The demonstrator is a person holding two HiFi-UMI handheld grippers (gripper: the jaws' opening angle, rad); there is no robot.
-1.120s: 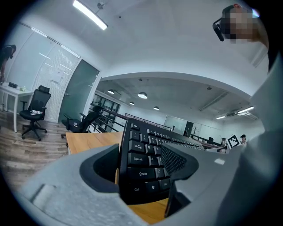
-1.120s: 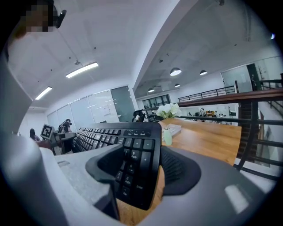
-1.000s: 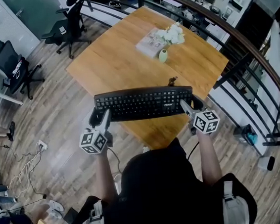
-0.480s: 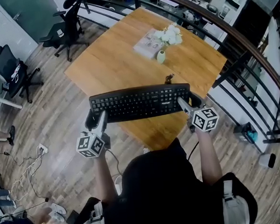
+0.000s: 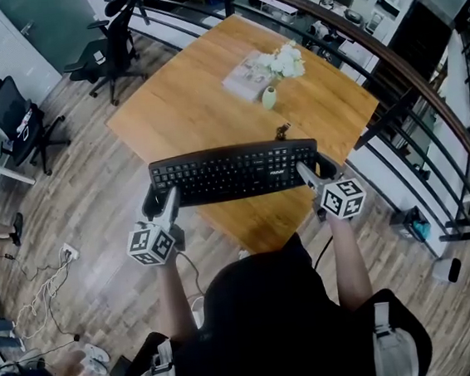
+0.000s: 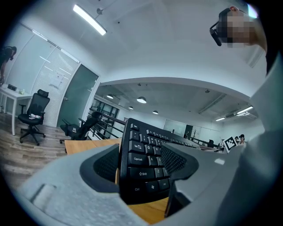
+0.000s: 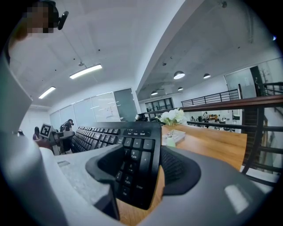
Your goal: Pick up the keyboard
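Note:
A long black keyboard hangs level above the near corner of the wooden table, held by both ends. My left gripper is shut on its left end, where the keyboard sits clamped between the two grey jaws. My right gripper is shut on its right end, the numeric-pad side of the keyboard pinched between the jaws. The left gripper's marker cube and the right one's show near my arms.
A small vase with white flowers stands beside a book at the far side of the table. A small dark object lies just beyond the keyboard. Office chairs stand at the left, a railing runs along the right.
The keyboard and both grippers have shifted slightly left and away from me over the last second; both grips stay the same.

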